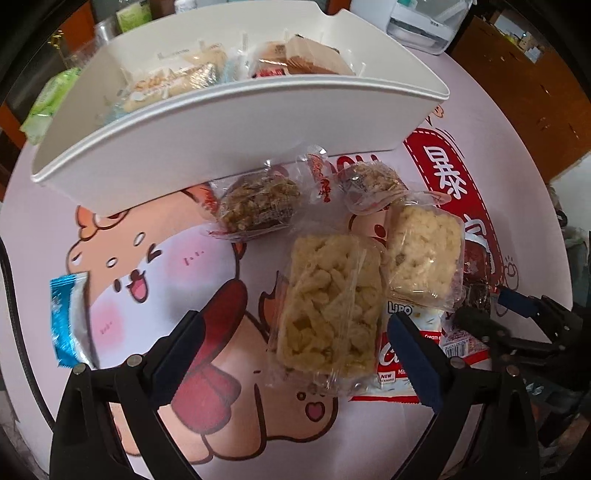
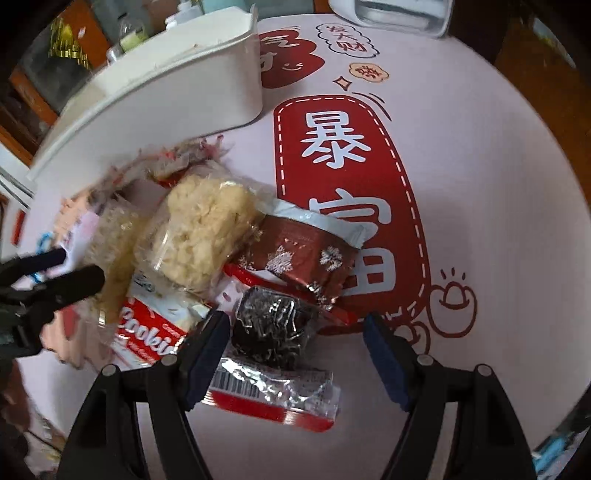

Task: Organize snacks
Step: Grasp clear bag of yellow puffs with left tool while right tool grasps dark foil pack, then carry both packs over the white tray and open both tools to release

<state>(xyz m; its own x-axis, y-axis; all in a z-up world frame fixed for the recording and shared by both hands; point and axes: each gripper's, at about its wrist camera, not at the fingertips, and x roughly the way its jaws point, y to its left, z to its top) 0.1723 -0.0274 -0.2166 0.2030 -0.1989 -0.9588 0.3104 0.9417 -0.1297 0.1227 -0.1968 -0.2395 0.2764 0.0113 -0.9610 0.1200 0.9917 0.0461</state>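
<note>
A white bin [image 1: 229, 122] at the far side of the table holds several wrapped snacks. In front of it lie two brown crisp bars [image 1: 258, 203], two pale yellow crisp bars [image 1: 328, 302] and a red cookie packet [image 1: 402, 354]. My left gripper [image 1: 297, 354] is open above the near yellow bar, one finger on each side of it. My right gripper [image 2: 295, 358] is open around a dark snack in a clear and red wrapper [image 2: 277, 325], with the pads not pressing on it. A maroon snowflake packet [image 2: 303, 254] lies just beyond it. The right gripper [image 1: 517, 306] also shows at the right edge of the left wrist view.
A blue and silver packet [image 1: 68, 317] lies alone at the left of the round pink cartoon-print table [image 1: 155, 258]. A white appliance [image 1: 424, 26] stands behind the bin. The left gripper [image 2: 55, 280] reaches in from the left of the snack pile. The red sign print [image 2: 343, 184] is bare.
</note>
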